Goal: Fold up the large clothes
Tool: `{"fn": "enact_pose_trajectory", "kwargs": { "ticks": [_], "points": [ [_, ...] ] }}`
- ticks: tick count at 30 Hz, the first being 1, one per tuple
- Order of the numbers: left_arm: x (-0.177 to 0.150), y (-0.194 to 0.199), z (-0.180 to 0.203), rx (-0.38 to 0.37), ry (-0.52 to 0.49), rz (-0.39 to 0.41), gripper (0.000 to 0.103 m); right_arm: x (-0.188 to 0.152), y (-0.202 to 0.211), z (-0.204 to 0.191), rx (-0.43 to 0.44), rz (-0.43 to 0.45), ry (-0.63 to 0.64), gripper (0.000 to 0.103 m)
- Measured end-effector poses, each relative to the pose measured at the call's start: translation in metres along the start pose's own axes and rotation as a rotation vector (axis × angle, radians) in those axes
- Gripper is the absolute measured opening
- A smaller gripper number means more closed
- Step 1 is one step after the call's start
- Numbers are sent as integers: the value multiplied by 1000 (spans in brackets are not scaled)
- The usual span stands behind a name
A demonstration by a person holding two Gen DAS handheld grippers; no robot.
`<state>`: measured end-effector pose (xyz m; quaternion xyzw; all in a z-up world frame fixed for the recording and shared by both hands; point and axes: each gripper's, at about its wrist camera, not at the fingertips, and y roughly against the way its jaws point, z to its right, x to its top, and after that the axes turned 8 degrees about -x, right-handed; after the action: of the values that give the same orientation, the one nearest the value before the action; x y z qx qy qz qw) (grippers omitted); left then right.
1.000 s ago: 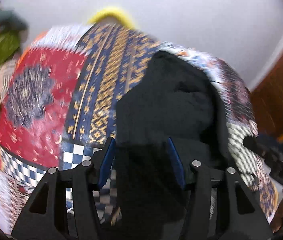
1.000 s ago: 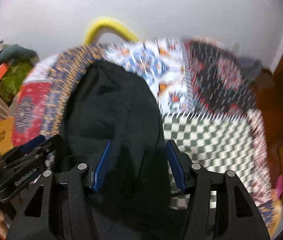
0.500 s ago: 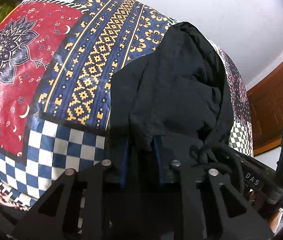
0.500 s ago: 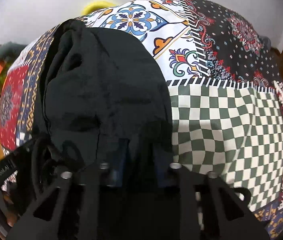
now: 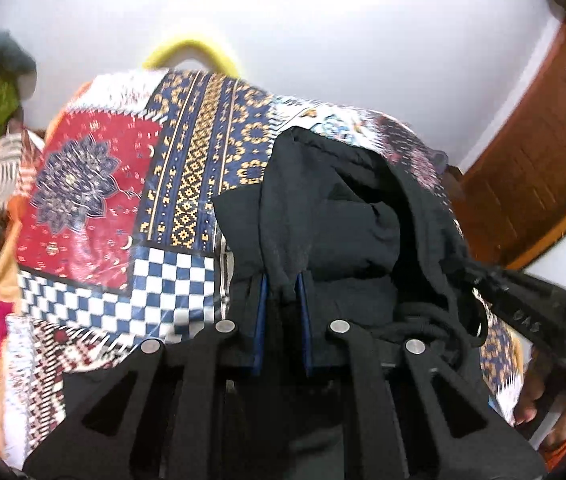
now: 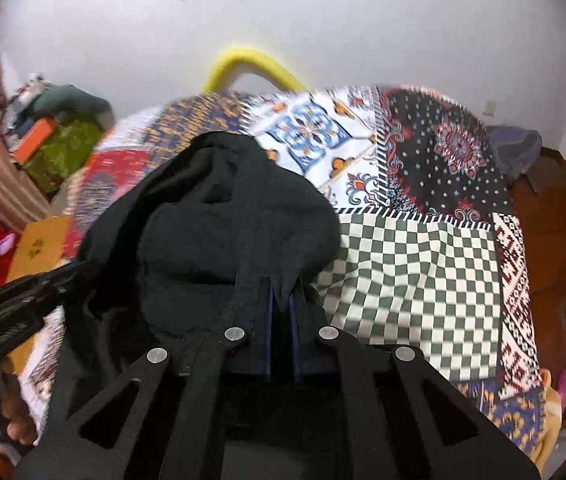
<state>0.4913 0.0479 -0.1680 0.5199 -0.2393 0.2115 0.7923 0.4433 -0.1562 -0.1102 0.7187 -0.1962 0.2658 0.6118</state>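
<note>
Both claws were clenched on the black garment (image 5: 323, 216): the left gripper (image 5: 282, 280) and right gripper (image 6: 281, 292) each pinched only a thin edge. The garment lay bunched on the patchwork bedspread (image 6: 415, 280), toward twelve o'clock; such shallow bites risked slipping during a lift.

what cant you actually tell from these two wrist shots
- Left wrist view: the black garment bunches over itself, so its type and near edge, below the left gripper, are hidden.
- Right wrist view: the right gripper frame covers the cloth beneath; how much fabric it pinches is unclear.
- Both views: motion blur smears the patchwork bedspread at its far edge.
</note>
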Motion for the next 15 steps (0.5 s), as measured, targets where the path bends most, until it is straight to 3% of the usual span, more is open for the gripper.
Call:
{"fn": "enact_pose_trajectory", "kwargs": {
  "ticks": [10, 15],
  "points": [
    [-68, 75, 37, -27, -91, 15, 12, -68, 54, 0, 43, 16, 41, 6],
    [-117, 94, 43, -30, -116, -3, 12, -105, 48, -1, 4, -8, 64, 6]
  ]
}}
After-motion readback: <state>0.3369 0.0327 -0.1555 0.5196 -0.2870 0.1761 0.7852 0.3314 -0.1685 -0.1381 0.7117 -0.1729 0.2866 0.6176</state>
